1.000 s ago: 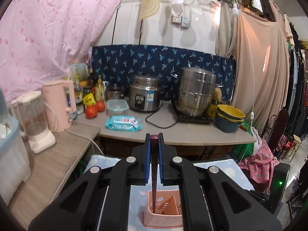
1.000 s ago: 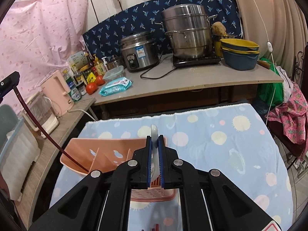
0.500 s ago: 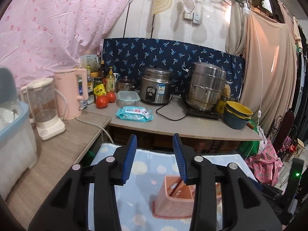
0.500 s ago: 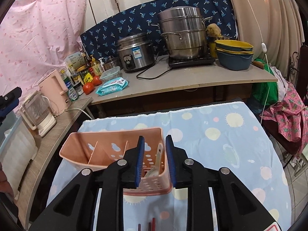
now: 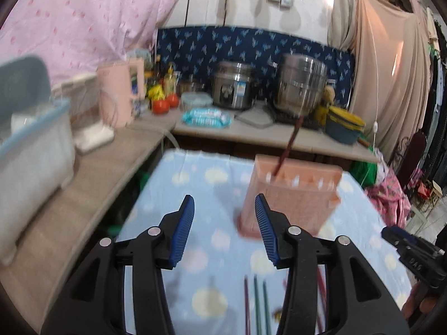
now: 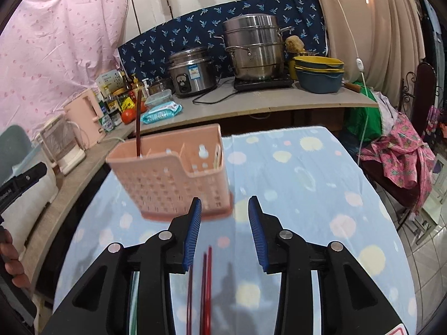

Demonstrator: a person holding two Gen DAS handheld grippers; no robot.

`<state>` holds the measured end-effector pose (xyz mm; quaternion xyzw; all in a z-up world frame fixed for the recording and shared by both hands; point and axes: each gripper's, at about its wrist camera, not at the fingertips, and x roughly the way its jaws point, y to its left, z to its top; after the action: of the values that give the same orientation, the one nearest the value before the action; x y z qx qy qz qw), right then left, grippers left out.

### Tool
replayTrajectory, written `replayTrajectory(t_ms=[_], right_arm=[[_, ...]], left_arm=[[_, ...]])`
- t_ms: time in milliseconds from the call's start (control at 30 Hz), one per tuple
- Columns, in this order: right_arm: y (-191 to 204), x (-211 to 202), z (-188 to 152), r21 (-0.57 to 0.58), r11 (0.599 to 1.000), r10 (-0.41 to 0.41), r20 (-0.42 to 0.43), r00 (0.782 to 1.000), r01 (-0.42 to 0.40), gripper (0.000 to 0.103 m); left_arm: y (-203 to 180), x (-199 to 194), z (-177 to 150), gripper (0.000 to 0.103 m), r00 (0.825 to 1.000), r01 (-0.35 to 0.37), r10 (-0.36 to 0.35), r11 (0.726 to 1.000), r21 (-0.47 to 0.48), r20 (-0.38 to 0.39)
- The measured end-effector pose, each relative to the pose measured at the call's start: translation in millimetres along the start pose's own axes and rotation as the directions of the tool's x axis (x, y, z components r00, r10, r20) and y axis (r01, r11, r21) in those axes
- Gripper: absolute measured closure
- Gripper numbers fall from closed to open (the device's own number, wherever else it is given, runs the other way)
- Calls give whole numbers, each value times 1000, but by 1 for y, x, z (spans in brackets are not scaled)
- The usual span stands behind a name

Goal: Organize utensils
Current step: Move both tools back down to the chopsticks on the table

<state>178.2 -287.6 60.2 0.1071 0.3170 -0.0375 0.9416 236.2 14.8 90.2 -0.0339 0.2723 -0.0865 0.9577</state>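
**Both grippers let go, holder's on the table**

Left gripper (image 5: 225, 227) and right gripper (image 6: 225, 230) have just been opening; both jaws are apart now with nothing between them. The pink utensil holder (image 6: 173, 177) stands on the dotted blue tablecloth (image 6: 307, 184), a dark red chopstick (image 6: 137, 124) upright in its left end. Loose chopsticks (image 6: 205, 287) lie on the cloth near the grippers.

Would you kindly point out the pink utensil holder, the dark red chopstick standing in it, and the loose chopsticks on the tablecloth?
Utensil holder (image 6: 173, 187): right wrist view, perforated front wall.
Standing chopstick (image 6: 137, 122): right wrist view, middle of its shaft.
Loose chopsticks (image 6: 207, 284): right wrist view, shaft of a red one.
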Motion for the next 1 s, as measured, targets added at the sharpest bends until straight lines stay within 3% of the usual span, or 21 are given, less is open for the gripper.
replayTrajectory(t_ms=[267, 567, 767, 1000], right_arm=[[-2, -33, -74, -11, 1000, -26, -84, 996, 25, 69], [4, -44, -149, -19, 999, -39, -185, 982, 36, 69], [5, -41, -170, 1, 1000, -23, -221, 975, 24, 69], [14, -34, -174, -13, 1000, -8, -233, 972, 5, 71]], left_arm=[[9, -21, -87, 60, 990, -12, 12, 1000, 0, -140], [6, -42, -146, 60, 974, -7, 8, 1000, 6, -225], [-2, -47, -179, 60, 961, 11, -9, 1000, 5, -278], [-9, -47, -191, 60, 952, 34, -30, 999, 10, -305]])
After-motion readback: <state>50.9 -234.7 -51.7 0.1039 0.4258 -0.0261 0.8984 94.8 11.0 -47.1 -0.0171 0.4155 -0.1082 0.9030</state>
